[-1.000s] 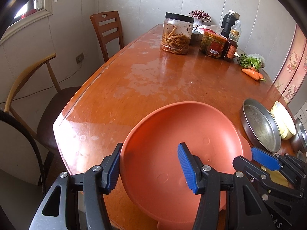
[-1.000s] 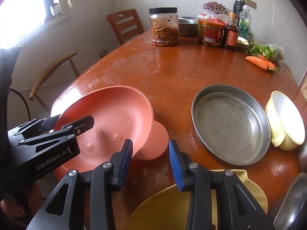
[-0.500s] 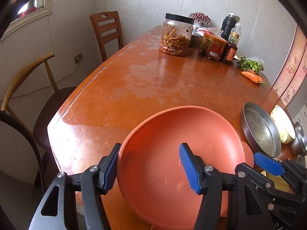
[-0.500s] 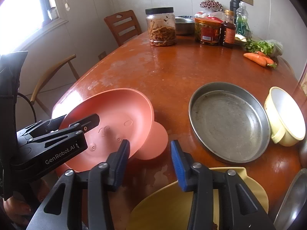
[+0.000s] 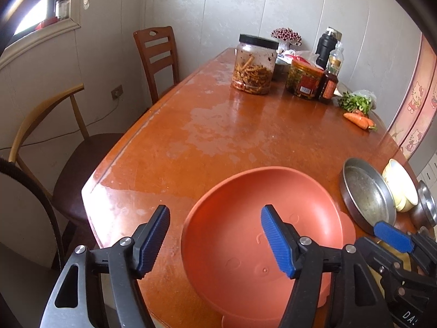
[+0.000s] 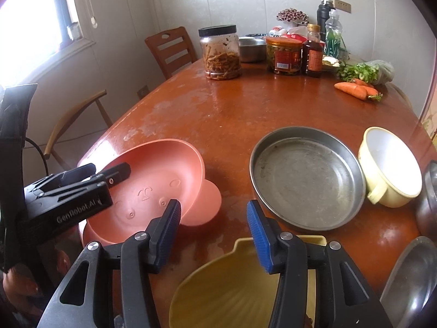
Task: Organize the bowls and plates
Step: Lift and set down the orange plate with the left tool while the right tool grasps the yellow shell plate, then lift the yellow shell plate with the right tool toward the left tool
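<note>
While your left gripper (image 5: 214, 242) opens astride the near rim of the pink bowl (image 5: 245, 213) at the table's (image 5: 218, 125) edge and your right gripper (image 6: 213, 225) opens empty above the yellow dish (image 6: 232, 295), nothing looks stacked yet: steel pan (image 6: 306, 175) and cream bowl (image 6: 390, 164) lie separately.

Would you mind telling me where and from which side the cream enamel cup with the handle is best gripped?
Grip the cream enamel cup at its thin upper rim, one pad inside and one outside, coming from above on the side facing the table's far end. It lies tilted against the round metal pan, so that side is blocked, and its small handle points towards the camera.
</note>
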Demonstrator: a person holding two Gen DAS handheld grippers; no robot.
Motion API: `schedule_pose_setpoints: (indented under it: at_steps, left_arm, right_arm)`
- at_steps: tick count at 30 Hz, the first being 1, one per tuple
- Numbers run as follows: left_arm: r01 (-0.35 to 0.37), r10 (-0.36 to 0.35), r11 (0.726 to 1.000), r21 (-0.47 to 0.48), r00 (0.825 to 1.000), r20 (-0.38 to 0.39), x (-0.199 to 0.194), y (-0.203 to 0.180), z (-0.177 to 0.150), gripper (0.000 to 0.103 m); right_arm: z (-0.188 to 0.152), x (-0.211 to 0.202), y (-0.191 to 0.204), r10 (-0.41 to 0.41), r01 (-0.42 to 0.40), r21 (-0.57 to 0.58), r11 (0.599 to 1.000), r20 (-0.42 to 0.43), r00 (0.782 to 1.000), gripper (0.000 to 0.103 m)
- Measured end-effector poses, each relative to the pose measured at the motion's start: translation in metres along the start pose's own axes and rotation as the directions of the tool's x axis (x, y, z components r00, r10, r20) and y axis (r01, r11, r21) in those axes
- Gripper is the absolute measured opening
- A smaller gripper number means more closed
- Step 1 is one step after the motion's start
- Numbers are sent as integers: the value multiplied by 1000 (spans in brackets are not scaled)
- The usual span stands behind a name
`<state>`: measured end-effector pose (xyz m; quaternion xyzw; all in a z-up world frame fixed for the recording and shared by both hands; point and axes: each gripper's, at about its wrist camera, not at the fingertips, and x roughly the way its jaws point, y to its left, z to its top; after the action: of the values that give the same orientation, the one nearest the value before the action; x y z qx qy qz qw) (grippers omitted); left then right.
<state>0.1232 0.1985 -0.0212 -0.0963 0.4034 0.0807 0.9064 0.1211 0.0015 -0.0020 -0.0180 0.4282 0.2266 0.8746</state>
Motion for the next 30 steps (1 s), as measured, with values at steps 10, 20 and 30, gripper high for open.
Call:
schedule_pose_setpoints:
  at_steps: [10,20,30]
  left_arm:
    - [14,-14,1000,0,998,69,-44,-4,-2,69]
    - [92,-95,994,62,995,43,-66,-41,-30,70]
    - [134,-134,983,121,991,-8,-69,-77,-58,70]
  right_arm:
    - [-22,-37,-11,-8,9,-16,1000,40,999,53]
    - [-54,-66,-38,-11,10,33,999,37,999,53]
    - [-89,-92,-57,32,-35,82,996,28,999,53]
